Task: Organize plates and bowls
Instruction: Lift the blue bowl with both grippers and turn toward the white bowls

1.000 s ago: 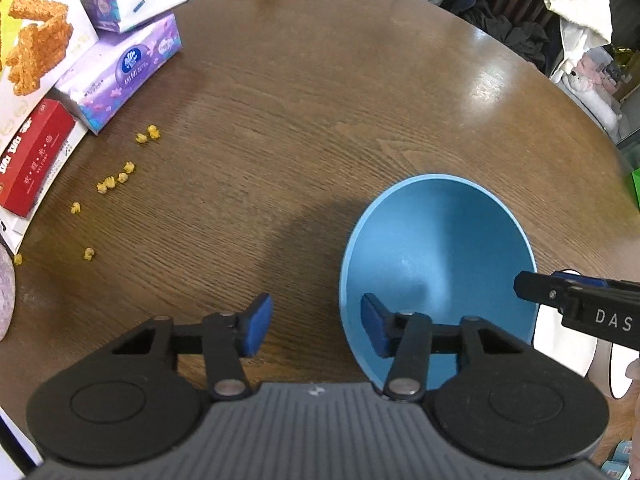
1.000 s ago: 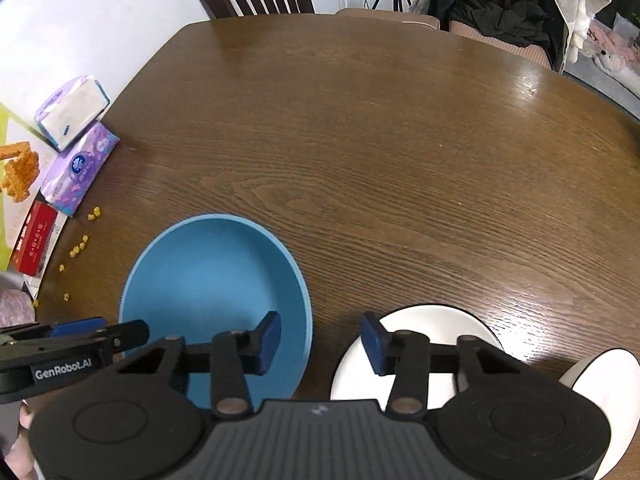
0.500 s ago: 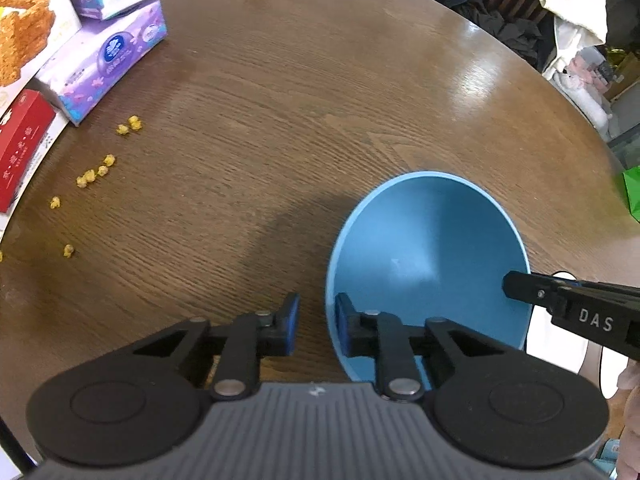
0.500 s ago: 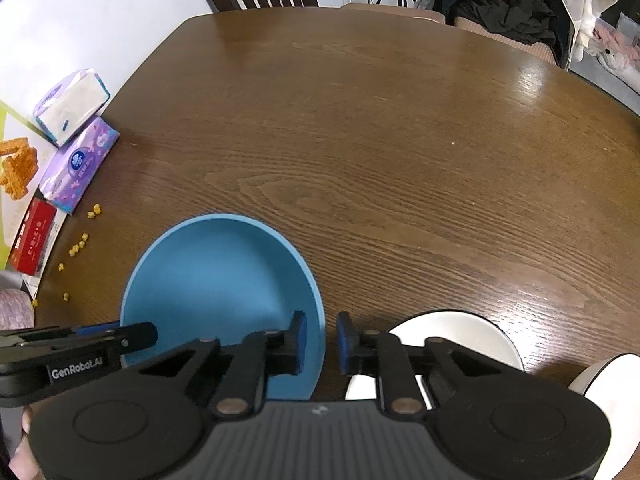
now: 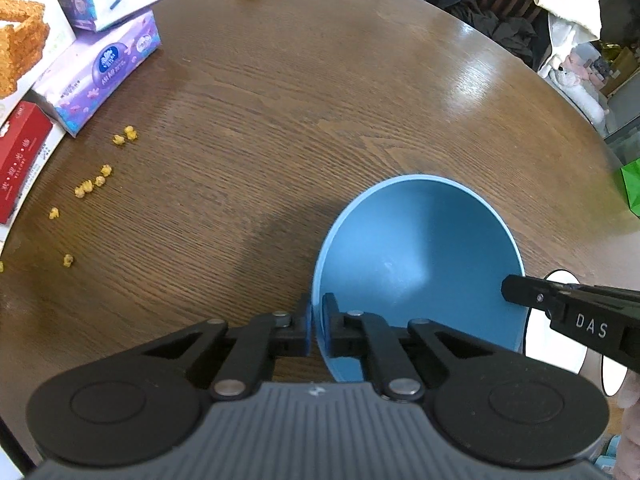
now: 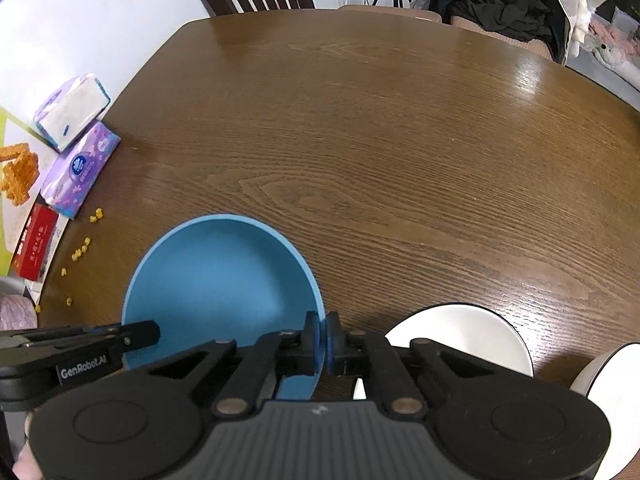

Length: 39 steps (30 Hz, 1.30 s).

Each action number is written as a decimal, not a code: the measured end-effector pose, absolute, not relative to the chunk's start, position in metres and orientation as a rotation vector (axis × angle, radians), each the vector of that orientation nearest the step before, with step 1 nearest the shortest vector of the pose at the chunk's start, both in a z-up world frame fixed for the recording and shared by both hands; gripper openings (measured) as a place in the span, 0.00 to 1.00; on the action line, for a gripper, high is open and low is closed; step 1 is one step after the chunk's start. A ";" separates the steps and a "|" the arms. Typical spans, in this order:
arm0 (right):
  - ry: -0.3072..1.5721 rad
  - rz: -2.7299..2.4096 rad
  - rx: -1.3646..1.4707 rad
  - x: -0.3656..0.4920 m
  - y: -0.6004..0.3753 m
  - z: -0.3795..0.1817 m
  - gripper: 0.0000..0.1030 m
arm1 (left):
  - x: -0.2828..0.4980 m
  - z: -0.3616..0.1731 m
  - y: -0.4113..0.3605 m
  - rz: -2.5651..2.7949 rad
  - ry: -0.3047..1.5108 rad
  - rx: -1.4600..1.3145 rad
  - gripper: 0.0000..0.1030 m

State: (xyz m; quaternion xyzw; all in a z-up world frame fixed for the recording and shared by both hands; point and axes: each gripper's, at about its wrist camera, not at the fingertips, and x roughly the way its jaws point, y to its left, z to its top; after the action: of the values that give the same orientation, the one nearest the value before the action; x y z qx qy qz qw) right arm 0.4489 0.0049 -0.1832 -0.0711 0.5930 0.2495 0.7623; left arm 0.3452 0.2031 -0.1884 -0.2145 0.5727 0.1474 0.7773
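Note:
A blue bowl [image 5: 420,264] sits on the round wooden table [image 5: 320,100]; it also shows in the right wrist view [image 6: 216,288]. My left gripper [image 5: 317,326] is shut on the bowl's left rim, one pad inside and one outside. My right gripper [image 6: 322,340] is shut on the bowl's right rim the same way. A white plate [image 6: 472,340] lies right of the bowl, and a second white dish [image 6: 612,392] shows at the far right edge. White dishes [image 5: 556,340] also show behind the right gripper in the left wrist view.
Tissue packs [image 5: 100,72], a red box [image 5: 20,156] and a snack package [image 5: 20,40] line the table's left edge. Yellow crumbs [image 5: 92,184] are scattered near them. Chairs with clothes [image 6: 500,12] stand beyond the far edge.
Both grippers went from open to shut, each closing on a rim of the blue bowl. The views have shifted slightly closer to the bowl.

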 end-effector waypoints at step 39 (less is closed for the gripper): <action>1.160 0.523 -0.115 0.376 -0.053 -0.116 0.04 | 0.288 -0.115 0.145 0.279 1.097 -0.345 0.06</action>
State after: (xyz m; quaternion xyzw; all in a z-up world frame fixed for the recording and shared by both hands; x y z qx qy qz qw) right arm 0.3764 -0.0528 -0.1164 -0.0538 0.5413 0.2441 0.8028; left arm 0.2877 0.1448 -0.1146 -0.1625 0.5171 0.1313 0.8301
